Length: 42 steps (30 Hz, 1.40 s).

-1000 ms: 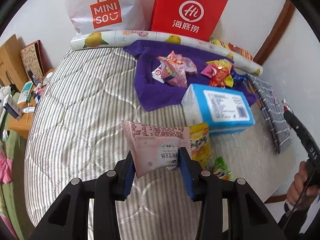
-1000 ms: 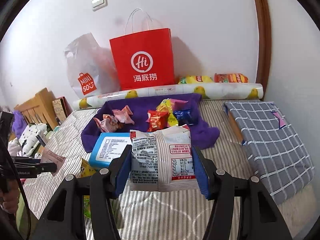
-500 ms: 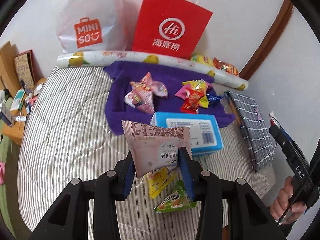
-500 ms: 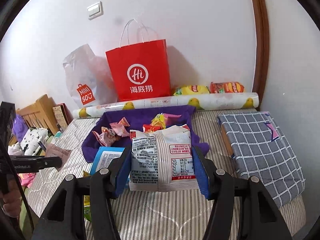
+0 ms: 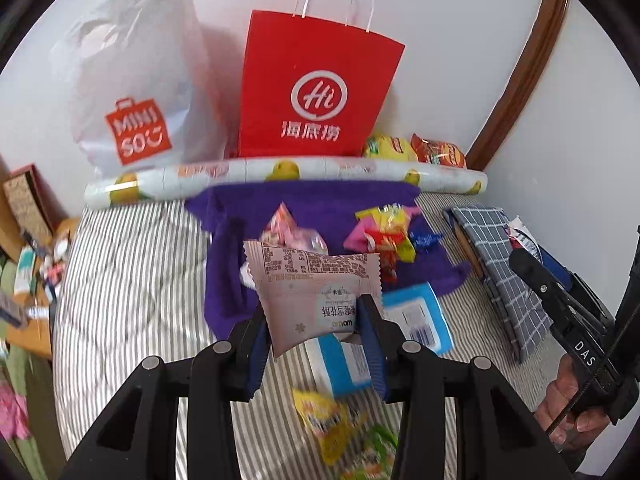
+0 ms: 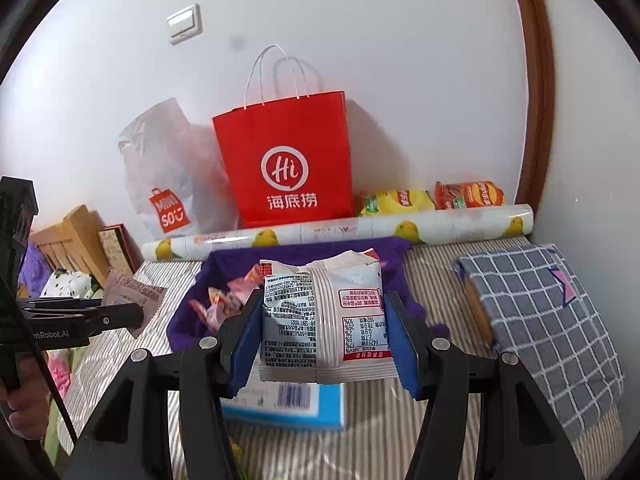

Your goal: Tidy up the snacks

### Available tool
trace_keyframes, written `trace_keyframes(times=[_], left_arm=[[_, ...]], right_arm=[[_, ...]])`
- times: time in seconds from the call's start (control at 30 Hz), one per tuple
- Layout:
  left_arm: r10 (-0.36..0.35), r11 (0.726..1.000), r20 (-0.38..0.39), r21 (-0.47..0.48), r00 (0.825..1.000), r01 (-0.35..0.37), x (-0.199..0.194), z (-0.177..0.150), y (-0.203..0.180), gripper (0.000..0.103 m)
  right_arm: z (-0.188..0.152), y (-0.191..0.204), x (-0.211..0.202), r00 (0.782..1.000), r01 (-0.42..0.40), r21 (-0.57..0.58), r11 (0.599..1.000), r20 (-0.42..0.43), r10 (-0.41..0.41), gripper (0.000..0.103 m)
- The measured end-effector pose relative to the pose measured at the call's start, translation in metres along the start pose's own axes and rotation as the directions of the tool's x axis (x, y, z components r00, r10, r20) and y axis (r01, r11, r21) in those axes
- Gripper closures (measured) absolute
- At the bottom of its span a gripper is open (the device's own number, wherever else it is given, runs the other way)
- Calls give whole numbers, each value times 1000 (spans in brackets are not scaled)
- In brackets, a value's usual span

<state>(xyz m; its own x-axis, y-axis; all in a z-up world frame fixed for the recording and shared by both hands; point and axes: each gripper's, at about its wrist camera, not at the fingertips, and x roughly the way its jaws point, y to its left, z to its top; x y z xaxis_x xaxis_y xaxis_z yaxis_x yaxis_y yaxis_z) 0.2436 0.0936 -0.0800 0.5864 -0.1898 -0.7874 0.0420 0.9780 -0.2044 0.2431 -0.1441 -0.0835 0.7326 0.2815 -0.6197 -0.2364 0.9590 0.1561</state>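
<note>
The left gripper [image 5: 316, 320] is clamped on a pink snack packet [image 5: 312, 292], which is held above the striped bed [image 5: 132, 280] with its printed back turned to the camera; the right gripper [image 6: 324, 336] is clamped on a white snack packet [image 6: 320, 320], gripped at both side edges between the blue pads [image 6: 402, 344]. A purple cloth [image 5: 304, 204] is spread at the far side of the bed, and two small heaps of wrapped sweets are seen on it, pink ones [image 5: 288, 228] to the left and mixed red and yellow ones [image 5: 384, 232] to the right; a blue box [image 5: 416, 320] lies just in front of the cloth, and a yellow sachet [image 5: 320, 420] lies nearer still. A red paper bag [image 5: 316, 92] and a white plastic bag [image 5: 136, 92] are stood against the wall behind a printed roll [image 5: 280, 174]; two crisp packets [image 6: 432, 200] are laid beside the red bag; a checked cloth [image 6: 540, 320] is folded on the right of the bed.
</note>
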Motion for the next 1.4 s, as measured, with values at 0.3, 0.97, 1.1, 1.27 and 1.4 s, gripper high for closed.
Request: trace_keyframes(times=[0.3,0.97,1.1,1.27,1.4], left_arm=[[6,998,6,58,1000,-6,38,48,9,64],[-1,1000,-46,20,999,2,110,73,41,64],[-14,1000,-78,4,997,14,121,70,45,64],[-6,1000,-87,12,996,7,125,66,44,64],[1,1000,-92,18,996,0,129,66,42,64]], right_arm=[[30,3,56,1000,19,27,999,7,-19,45],[21,14,162,996,-43,-18,999,-76,42,45],[13,15,172,993,-55,-16,998,-108,53,45],[4,15,185,986,-59,-26,998,-159,54,45],[0,14,189,982,-60,-29,998,-179,54,45]])
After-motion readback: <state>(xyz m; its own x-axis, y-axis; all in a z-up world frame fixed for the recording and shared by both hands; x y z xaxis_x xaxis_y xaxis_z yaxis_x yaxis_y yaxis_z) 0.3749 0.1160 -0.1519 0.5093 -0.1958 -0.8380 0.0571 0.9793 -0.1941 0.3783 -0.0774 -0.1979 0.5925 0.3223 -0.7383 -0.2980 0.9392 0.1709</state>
